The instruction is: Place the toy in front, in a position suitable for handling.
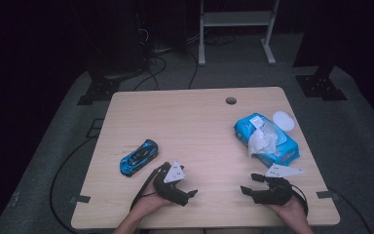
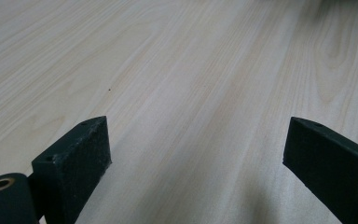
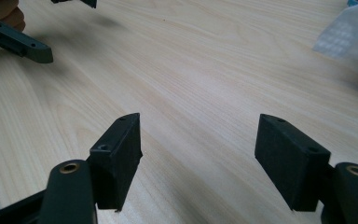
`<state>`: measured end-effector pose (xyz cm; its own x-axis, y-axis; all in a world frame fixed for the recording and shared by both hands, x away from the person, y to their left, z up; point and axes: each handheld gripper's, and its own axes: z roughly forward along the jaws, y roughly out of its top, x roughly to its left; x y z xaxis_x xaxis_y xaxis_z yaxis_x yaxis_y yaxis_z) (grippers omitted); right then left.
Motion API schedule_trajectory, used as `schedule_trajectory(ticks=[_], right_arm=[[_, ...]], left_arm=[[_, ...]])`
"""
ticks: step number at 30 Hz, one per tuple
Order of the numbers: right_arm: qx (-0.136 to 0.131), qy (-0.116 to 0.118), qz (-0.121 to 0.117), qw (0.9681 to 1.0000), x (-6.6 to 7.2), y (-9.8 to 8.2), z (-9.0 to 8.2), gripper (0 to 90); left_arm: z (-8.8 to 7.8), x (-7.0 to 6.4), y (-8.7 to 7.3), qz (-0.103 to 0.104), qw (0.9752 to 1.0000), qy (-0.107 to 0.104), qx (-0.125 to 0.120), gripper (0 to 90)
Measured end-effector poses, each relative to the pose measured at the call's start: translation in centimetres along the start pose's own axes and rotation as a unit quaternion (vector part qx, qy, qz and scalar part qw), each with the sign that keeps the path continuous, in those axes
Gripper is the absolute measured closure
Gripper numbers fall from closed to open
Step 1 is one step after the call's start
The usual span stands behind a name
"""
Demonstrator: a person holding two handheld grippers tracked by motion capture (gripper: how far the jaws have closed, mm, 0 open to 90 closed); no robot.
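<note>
Jaws of both grippers apart over bare pale woodgrain table, glossy blue toy car, crinkled wipes pack.

- The left gripper is low near the table's near edge, held by the left hand, its jaws wide apart with nothing between them
- The right gripper is held by the right hand, its jaws also apart and empty, pointing toward the left gripper

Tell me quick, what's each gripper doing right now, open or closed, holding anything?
Left gripper: open, nothing between its jaws, low over the table.
Right gripper: open, holding nothing, near the wipes pack.
</note>
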<state>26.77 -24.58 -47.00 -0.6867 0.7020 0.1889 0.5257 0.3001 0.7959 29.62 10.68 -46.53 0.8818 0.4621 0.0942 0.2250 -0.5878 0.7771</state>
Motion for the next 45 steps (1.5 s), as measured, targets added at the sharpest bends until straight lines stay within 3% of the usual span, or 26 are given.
schedule_trajectory(ticks=[15,21,31,38,41,44,45], right_arm=[[0.003,-0.002,0.003,1.0000,-0.1,-0.1,0.0,30.5],[0.009,-0.001,-0.002,1.0000,0.2,0.0,0.4,30.5],[0.019,0.000,0.000,0.9998,0.2,0.0,0.8,30.5],[0.027,-0.001,-0.004,0.9996,0.3,0.0,1.1,30.5],[0.030,-0.002,-0.005,0.9995,0.3,0.0,1.3,30.5],[0.032,-0.002,-0.004,0.9995,0.3,0.0,1.3,30.5],[0.032,-0.002,-0.003,0.9995,0.3,-0.1,1.3,30.5]], left_arm=[[-1.1,1.5,0.7,-0.014,0.9993,0.026,-0.021,6.7],[-2.6,2.3,0.8,-0.015,0.9986,0.039,-0.034,6.8],[-5.1,4.8,0.7,-0.047,0.9957,0.057,-0.056,6.7],[-6.1,6.2,0.9,-0.043,0.9959,0.063,-0.049,6.8],[-6.4,7.2,1.4,-0.033,0.9963,0.069,-0.039,6.8],[-6.4,8.3,1.6,-0.038,0.9969,0.062,-0.029,6.8],[-6.4,9.0,1.7,-0.040,0.9969,0.066,-0.014,6.7]])
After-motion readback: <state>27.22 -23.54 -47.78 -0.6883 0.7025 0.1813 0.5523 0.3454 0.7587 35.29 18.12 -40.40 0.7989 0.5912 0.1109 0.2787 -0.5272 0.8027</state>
